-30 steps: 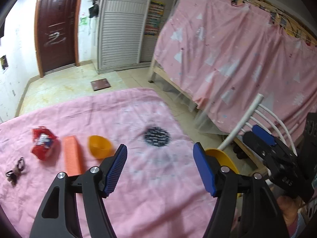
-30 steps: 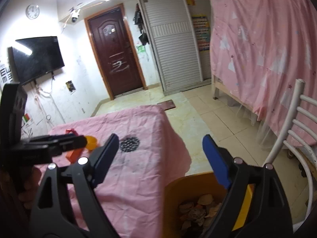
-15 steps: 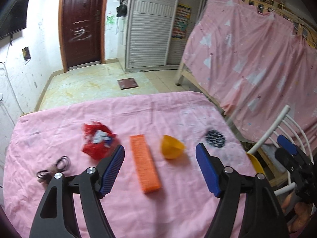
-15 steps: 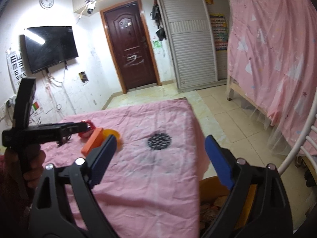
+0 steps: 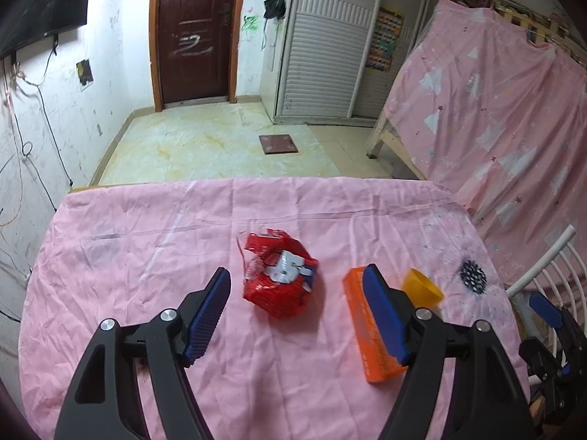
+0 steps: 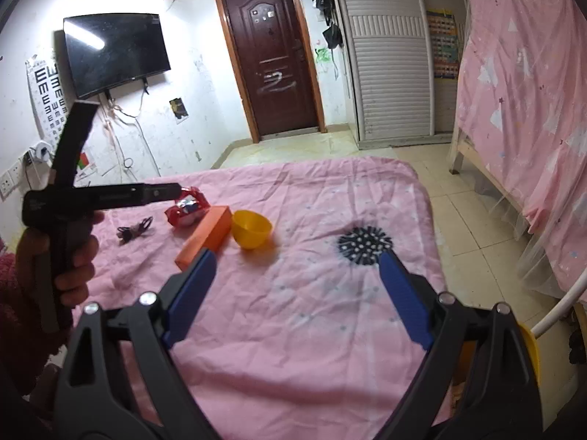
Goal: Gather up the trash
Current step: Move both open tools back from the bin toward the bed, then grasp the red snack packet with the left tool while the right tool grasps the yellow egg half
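A crumpled red snack wrapper [image 5: 280, 277] lies on the pink tablecloth [image 5: 146, 249], just ahead of and between my open left gripper [image 5: 297, 308]. It also shows in the right wrist view [image 6: 187, 211], under the tip of the left gripper [image 6: 161, 192]. My right gripper [image 6: 297, 293] is open and empty above the cloth, near a black spiky ball [image 6: 365, 244]. A yellow bin's rim [image 6: 530, 344] shows at the table's right edge.
An orange box [image 5: 370, 330], a yellow bowl [image 6: 251, 229] and the black spiky ball [image 5: 473, 277] lie right of the wrapper. Black hair ties [image 6: 134, 229] lie to its left. A white chair [image 5: 543, 260] and a pink-draped bed [image 5: 495, 110] stand to the right.
My left gripper has swung left from the spiky ball to face the red wrapper. My right gripper has lifted from over the yellow bin to over the table.
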A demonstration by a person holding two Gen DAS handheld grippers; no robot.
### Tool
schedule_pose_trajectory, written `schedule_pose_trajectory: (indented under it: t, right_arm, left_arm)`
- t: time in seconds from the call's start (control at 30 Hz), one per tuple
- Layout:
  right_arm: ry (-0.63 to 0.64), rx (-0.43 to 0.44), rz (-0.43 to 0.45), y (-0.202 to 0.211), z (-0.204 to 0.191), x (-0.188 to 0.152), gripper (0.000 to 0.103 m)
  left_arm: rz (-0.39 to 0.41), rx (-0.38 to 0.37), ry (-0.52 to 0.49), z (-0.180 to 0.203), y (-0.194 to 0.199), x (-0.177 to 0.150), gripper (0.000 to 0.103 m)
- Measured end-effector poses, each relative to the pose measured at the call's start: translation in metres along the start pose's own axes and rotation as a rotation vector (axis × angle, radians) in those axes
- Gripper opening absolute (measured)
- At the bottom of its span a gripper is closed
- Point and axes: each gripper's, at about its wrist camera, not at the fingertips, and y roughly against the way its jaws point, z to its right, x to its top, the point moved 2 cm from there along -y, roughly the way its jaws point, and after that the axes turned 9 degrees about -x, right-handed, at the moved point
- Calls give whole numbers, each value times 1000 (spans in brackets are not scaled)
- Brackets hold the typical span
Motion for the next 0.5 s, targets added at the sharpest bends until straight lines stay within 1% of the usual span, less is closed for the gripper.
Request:
schedule_pose_trajectory:
  t: [0.17, 0.33, 0.5]
  right_arm:
    - [35, 16, -32, -18, -17, 5, 87]
    - [79, 13, -59, -33, -32, 12, 87]
    - [123, -4, -100, -50, -42, 16, 87]
  left_arm:
    - [-32, 35, 19, -7, -19, 5, 67]
    - [-63, 42, 37, -13, -35, 7, 67]
    - [-88, 44, 30, -15, -46, 5, 67]
